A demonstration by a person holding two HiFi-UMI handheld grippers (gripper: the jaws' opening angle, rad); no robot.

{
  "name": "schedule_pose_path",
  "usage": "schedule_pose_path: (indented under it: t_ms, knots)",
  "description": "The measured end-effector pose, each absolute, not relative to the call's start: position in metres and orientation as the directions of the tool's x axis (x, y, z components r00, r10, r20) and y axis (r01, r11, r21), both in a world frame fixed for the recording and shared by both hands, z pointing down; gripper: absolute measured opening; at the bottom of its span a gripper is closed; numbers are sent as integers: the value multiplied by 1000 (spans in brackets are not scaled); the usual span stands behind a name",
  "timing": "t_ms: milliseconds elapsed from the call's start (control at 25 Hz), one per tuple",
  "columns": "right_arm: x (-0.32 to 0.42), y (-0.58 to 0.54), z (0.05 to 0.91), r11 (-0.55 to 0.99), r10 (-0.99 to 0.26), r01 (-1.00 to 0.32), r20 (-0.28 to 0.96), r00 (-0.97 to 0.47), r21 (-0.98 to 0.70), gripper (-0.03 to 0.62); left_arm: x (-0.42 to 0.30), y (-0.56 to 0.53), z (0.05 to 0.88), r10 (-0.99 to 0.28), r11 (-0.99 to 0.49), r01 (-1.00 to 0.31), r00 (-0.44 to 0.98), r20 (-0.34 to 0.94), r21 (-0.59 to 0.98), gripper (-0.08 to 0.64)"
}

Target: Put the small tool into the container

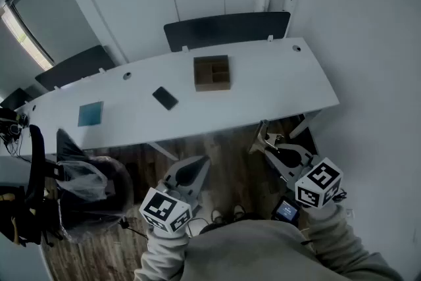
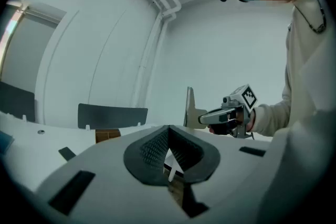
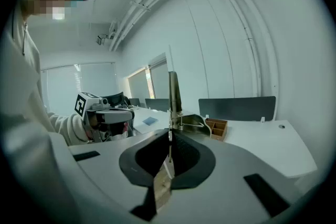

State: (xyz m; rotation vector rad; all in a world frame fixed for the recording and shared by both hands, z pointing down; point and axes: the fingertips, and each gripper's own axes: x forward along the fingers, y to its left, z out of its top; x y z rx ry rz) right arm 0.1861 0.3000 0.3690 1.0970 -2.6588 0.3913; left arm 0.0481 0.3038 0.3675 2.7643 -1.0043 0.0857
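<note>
The small tool (image 1: 268,137) is a flat greyish piece with a wire spring, and my right gripper (image 1: 271,148) is shut on it, below the table's near edge. The tool (image 2: 191,108) stands upright out of the right gripper (image 2: 203,119) in the left gripper view. It rises edge-on from the jaws as a thin blade (image 3: 172,93) in the right gripper view. The brown wooden container (image 1: 212,85) with compartments sits mid-table, far ahead of both grippers; it also shows small (image 2: 107,135) and beside the tool (image 3: 217,128). My left gripper (image 1: 196,166) is shut and empty, low at the left.
A white table (image 1: 276,85) spans the view, with a black flat device (image 1: 165,98) and a blue square (image 1: 90,113) left of the container. Dark chairs (image 1: 227,28) stand behind the table. A chair with a plastic bag (image 1: 85,184) stands at the lower left on the wood floor.
</note>
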Motion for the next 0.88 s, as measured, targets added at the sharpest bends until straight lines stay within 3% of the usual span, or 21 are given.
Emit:
schedule_pose_path:
  t_ms: [680, 880]
  knots:
    - [191, 287, 378, 668, -651, -719, 319, -689, -190, 23, 59, 291, 373, -625, -755, -638, 770, 129, 154, 3]
    - [191, 284, 381, 672, -645, -717, 328, -690, -188, 23, 60, 289, 364, -647, -743, -647, 760, 63, 173, 3]
